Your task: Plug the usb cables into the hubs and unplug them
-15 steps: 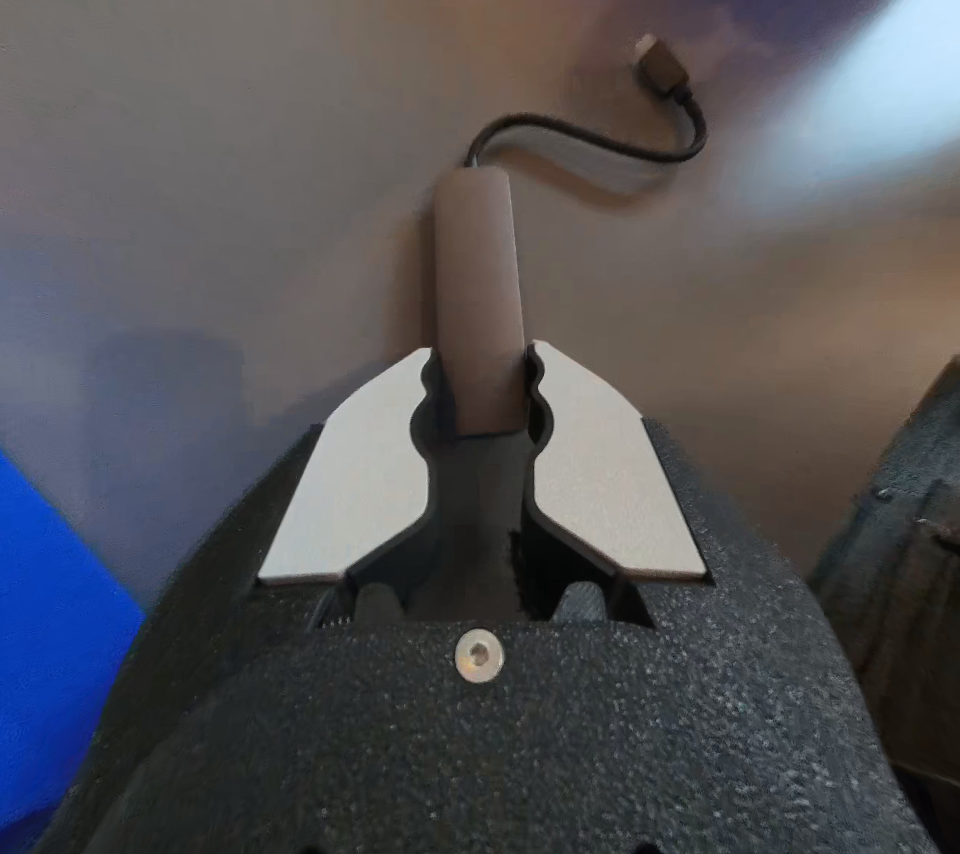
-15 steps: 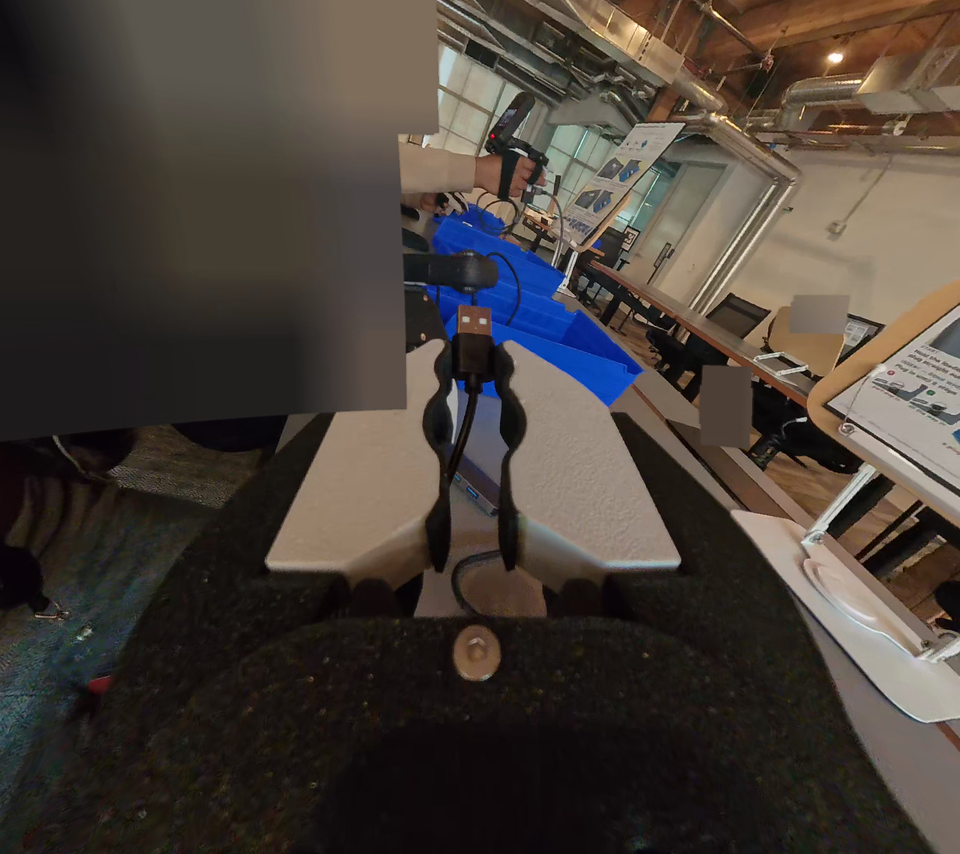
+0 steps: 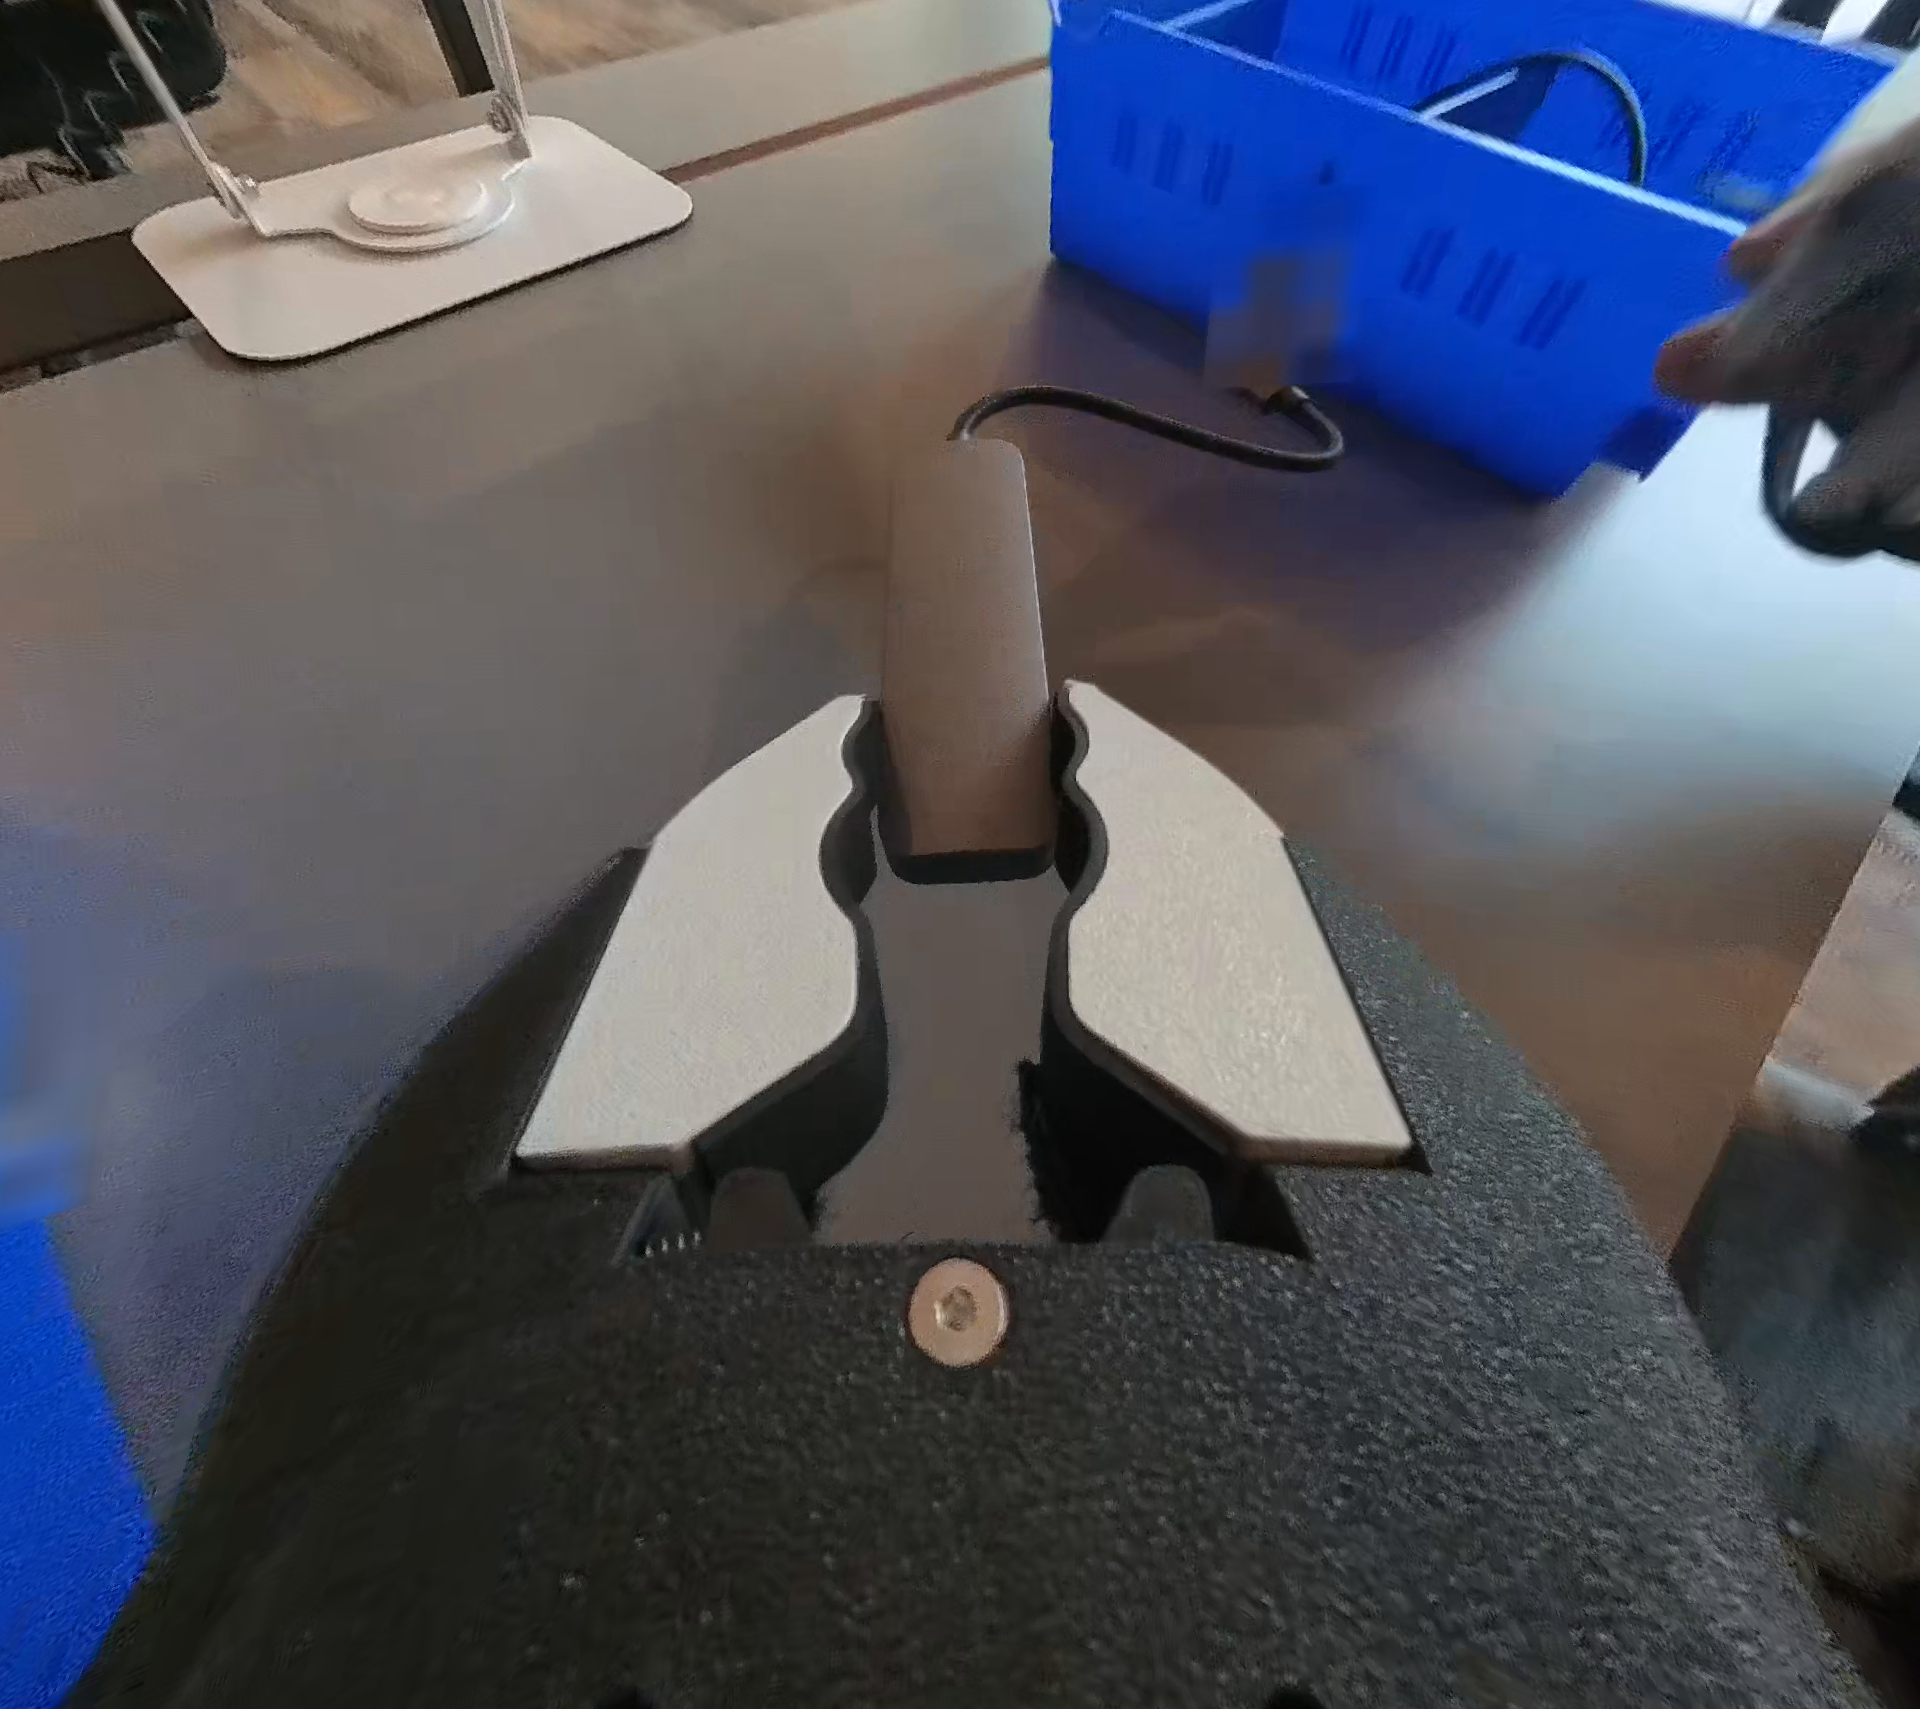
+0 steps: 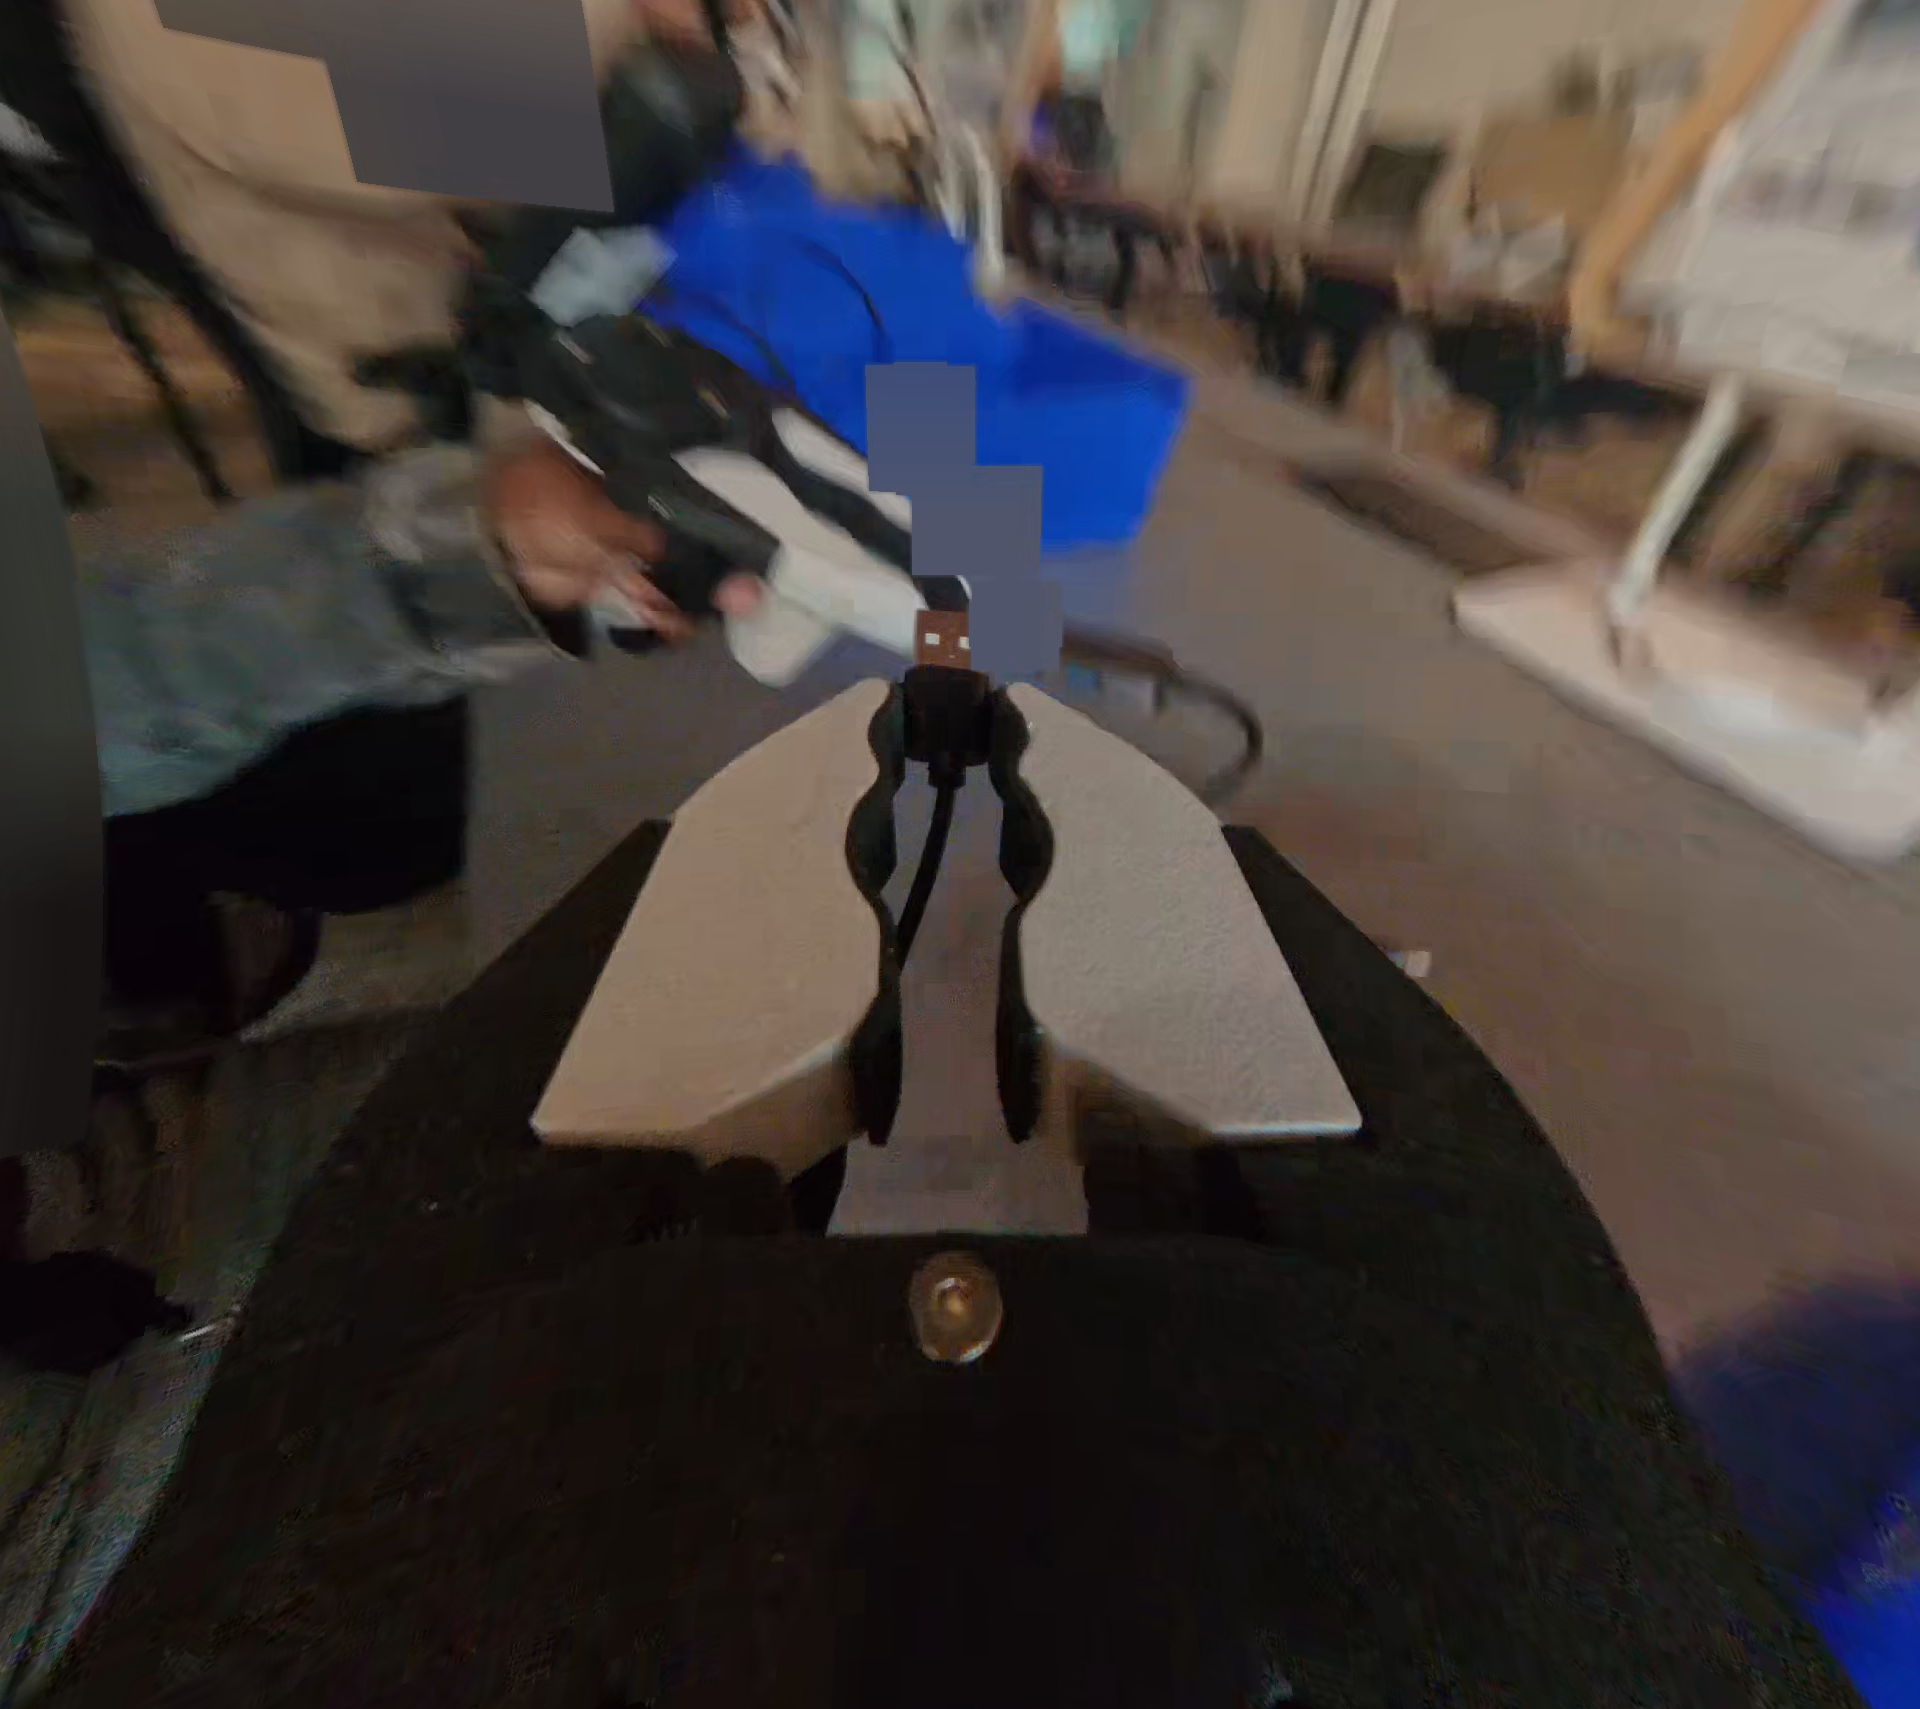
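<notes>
Two grips are already made, so the step in hand looks like the bringing-together before the plug goes in. The left gripper (image 3: 961, 714) has its fingers (image 3: 727, 932) closed on the near end of the grey hub (image 3: 961, 651), which sticks straight out ahead of the fingertips with its short black lead (image 3: 1153, 423) curling away beyond its far end. The right gripper (image 4: 945, 703) has its fingers (image 4: 1164, 911) clamped on the black body of the USB plug (image 4: 943, 672), metal tip pointing forward past the fingertips and the cable (image 4: 920, 870) running back between them toward the palm. The right wrist view is heavily smeared, so how near the plug is to any port cannot be told. Next, I judge, the plug's flat tip must be lined up square with a port on the hub's side and pushed in while the left grip holds firm; the ports themselves are not visible from above. Ahead and to the right of the left fingers stands a blue bin (image 3: 1351, 205), just beyond the lead's end; ahead and to the left sits a white stand base (image 3: 416, 246), well apart. Between them the dark surface (image 3: 416, 620) lies bare, and its edge drops off to the right of the fingers, so the meeting is best kept over the middle.
</notes>
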